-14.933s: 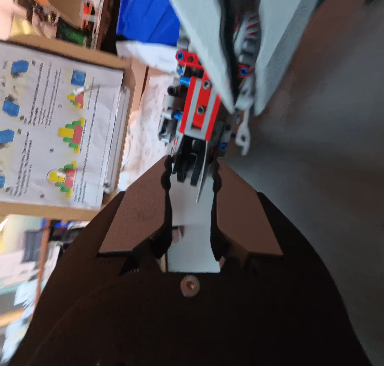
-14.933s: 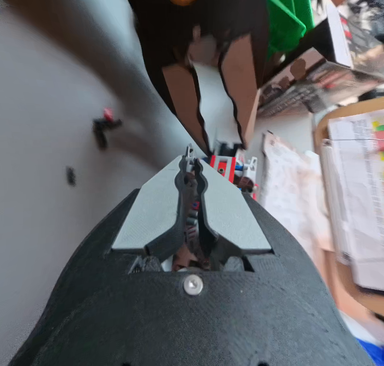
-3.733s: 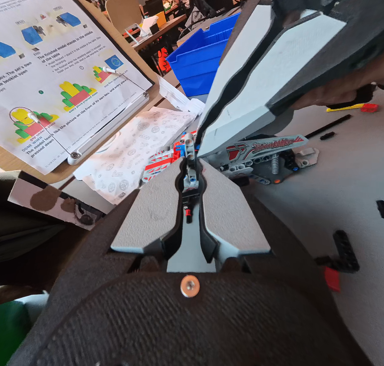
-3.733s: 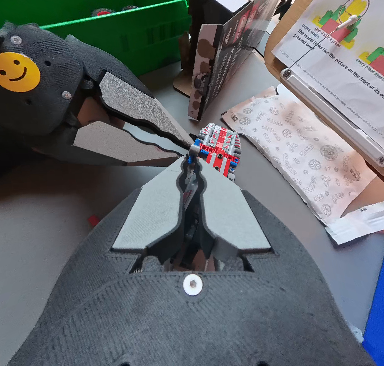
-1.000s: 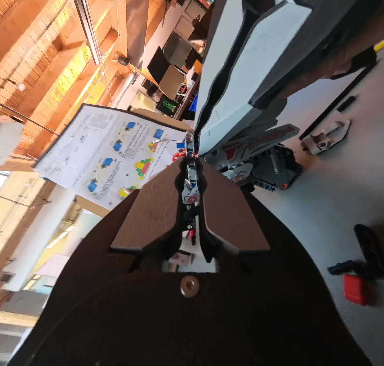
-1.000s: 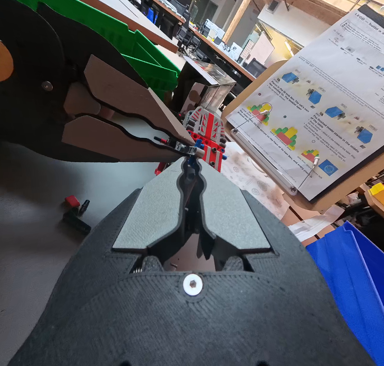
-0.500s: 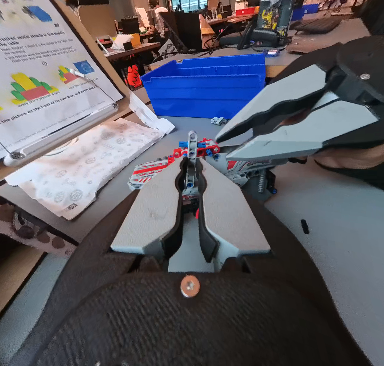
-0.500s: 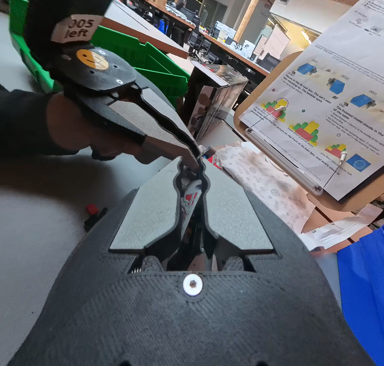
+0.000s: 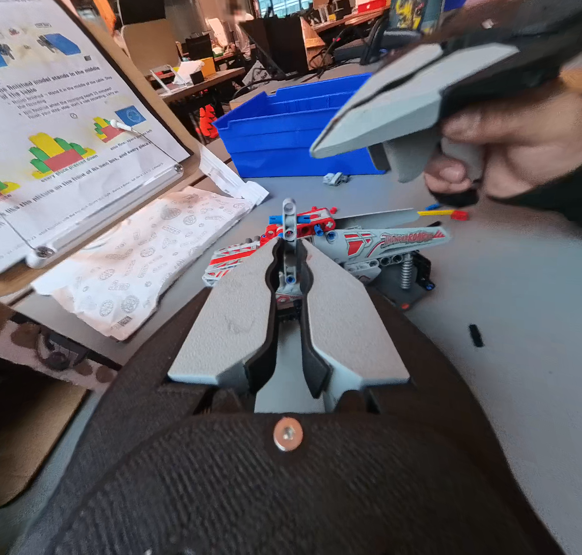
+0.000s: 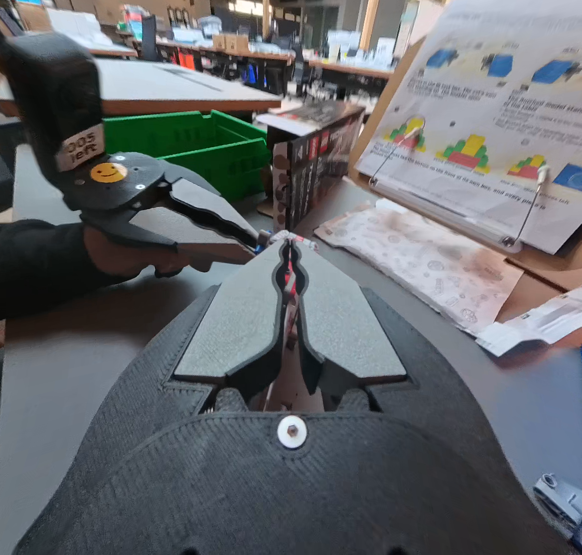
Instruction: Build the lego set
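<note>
Two bins point(image 10: 201, 143) point(image 9: 293, 133), contents unseen

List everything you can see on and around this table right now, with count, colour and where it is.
Lego model: one, red, grey and black, on the grey table, centre.
Grey beam: one, upright, gripped at the model's near end.
Blue bin: one, behind the model.
Green bin: one, far left side.
Lego box: one, black, standing beside the green bin.
Instruction sheet: one, white with coloured pictures, on a wooden stand.
Paper bag: one, white, printed, flat below the stand.
Loose pieces: small grey one by the blue bin; yellow and red ones right of the model; black pin nearer.
Left claw: shut on the grey beam.
Right claw: shut, empty, lifted above the model.
Hand: one, holding the right claw.
</note>
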### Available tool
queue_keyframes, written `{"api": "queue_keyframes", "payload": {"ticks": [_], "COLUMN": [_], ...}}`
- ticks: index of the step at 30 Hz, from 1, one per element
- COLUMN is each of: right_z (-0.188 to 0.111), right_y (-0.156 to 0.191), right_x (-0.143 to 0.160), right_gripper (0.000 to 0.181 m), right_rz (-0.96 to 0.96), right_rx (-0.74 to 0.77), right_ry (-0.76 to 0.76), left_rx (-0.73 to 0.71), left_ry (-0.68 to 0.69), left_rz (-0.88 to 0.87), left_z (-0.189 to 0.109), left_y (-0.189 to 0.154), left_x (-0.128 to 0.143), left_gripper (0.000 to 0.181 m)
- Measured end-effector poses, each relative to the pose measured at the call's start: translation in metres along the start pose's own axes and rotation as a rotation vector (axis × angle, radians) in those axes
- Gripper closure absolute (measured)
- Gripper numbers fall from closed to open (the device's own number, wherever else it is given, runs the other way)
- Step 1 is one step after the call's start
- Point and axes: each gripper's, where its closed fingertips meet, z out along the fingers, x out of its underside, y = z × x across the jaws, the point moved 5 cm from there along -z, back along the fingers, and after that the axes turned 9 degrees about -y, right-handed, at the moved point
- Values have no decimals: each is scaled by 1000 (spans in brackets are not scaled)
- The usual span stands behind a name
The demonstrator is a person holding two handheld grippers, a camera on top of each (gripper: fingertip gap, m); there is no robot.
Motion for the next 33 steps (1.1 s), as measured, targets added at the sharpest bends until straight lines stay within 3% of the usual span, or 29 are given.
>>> {"api": "queue_keyframes", "payload": {"ticks": [2,4,7,10,16,23,33], "right_z": [11,23,35,38,40,41,52], "right_y": [-4,-4,1,6,11,10,7], "right_x": [-1,-4,-7,-1,2,6,11], "right_gripper": [179,166,169,170,179,181,181], "right_rz": [90,220,322,222,113,90,163], "right_rx": [-63,-173,-271,-248,-208,-207,-151], "right_ry": [132,280,471,641,771,823,547], "left_rx": [-36,-57,-86,-107,-142,-161,-198], "left_ry": [21,39,73,96,128,168,190], "left_rz": [136,264,394,431,467,488,466], "left_z": [1,3,7,7,8,9,7], "left_y": [-4,-12,-19,-20,-19,-20,-8], "left_x": [0,-1,-1,-1,0,3,5], "left_gripper": [175,175,175,175,175,176,175]}}
